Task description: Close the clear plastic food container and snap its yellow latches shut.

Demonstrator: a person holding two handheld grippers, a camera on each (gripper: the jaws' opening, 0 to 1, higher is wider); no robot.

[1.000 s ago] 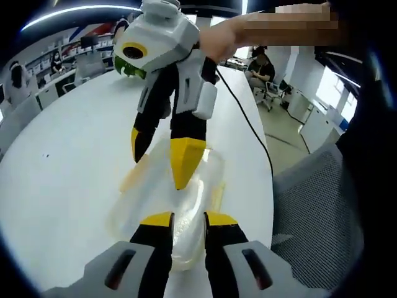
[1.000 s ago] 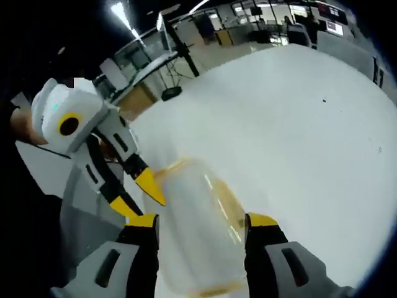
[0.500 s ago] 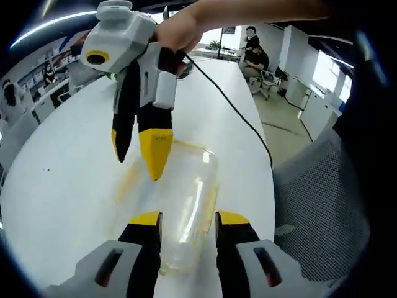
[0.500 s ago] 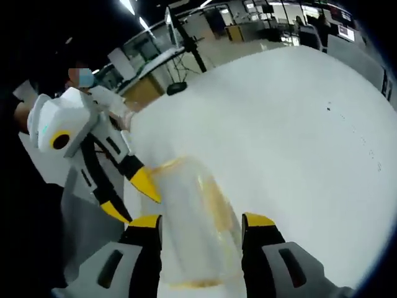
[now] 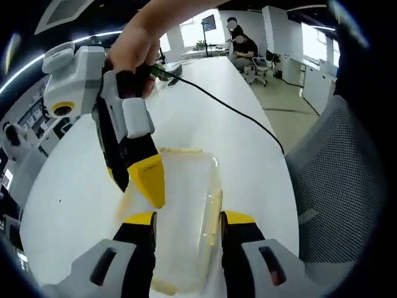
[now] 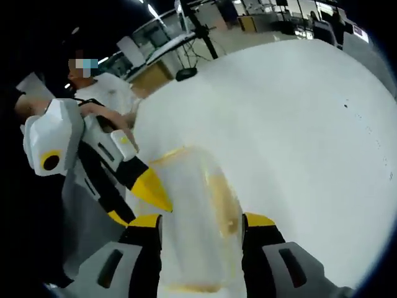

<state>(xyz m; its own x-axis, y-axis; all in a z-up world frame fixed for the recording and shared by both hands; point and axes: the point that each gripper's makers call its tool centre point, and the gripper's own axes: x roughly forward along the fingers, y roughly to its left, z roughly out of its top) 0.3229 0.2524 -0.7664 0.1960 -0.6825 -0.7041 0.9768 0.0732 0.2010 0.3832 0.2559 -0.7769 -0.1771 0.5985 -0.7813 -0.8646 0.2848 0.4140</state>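
Presently the clear plastic food container (image 5: 186,211) lies flat on the white tabletop (image 5: 211,124), close to the long edge that runs beside the mesh chair (image 5: 335,186); its long axis runs straight away from the left gripper (image 5: 185,218) in the left gripper view, and likewise away from the right gripper (image 6: 200,220) in the right gripper view, so the two tools face it from opposite ends; the body is transparent and pale, rounded at the corners, with yellow latches (image 5: 214,214) visible as yellowish strips along its sides and at its ends; whether the latches are snapped down cannot be told. The left gripper's jaws stand apart, one on each side of the near end of the container; contact with its walls cannot be confirmed. The right gripper's jaws are likewise spread, straddling the container's other end, with a gap visible on both sides; in the left gripper view its yellow tips point down at the container's left side. A black cable (image 5: 236,112) trails across the tabletop beyond; a seated person (image 5: 239,46) is at the far end.
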